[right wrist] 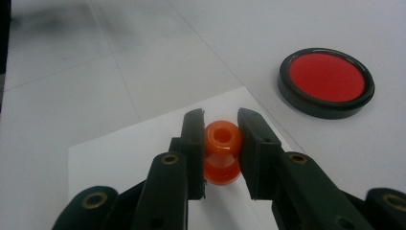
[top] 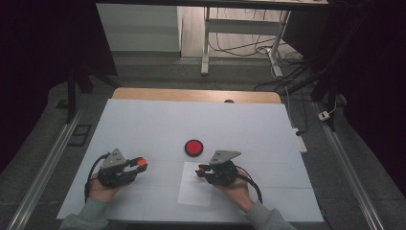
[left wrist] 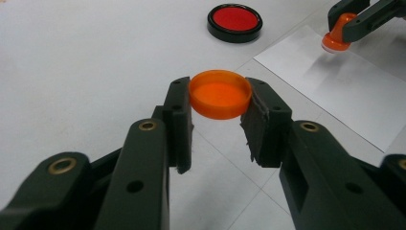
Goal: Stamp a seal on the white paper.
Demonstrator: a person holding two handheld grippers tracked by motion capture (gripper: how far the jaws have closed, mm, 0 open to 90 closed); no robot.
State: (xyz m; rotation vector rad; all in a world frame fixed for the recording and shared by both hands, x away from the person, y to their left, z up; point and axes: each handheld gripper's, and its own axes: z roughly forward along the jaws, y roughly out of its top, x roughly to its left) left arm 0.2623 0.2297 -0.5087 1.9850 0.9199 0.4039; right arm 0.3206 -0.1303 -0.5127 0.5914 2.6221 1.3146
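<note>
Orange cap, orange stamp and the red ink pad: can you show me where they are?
Orange cap (left wrist: 220,93), left gripper view, inside of its round hollow.
Orange stamp (right wrist: 222,136), right gripper view, its ring-shaped top end.
Red ink pad (top: 194,147), high view, middle of its red face.

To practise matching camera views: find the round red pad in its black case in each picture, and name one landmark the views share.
High view: the red pad lies mid-table, beyond and between the two grippers.
Left gripper view: it sits at the top, right of centre, past the orange cap in the jaws.
Right gripper view: it lies at upper right, beyond the jaws.
Shared landmark: the white paper sheet beside the pad.
</note>
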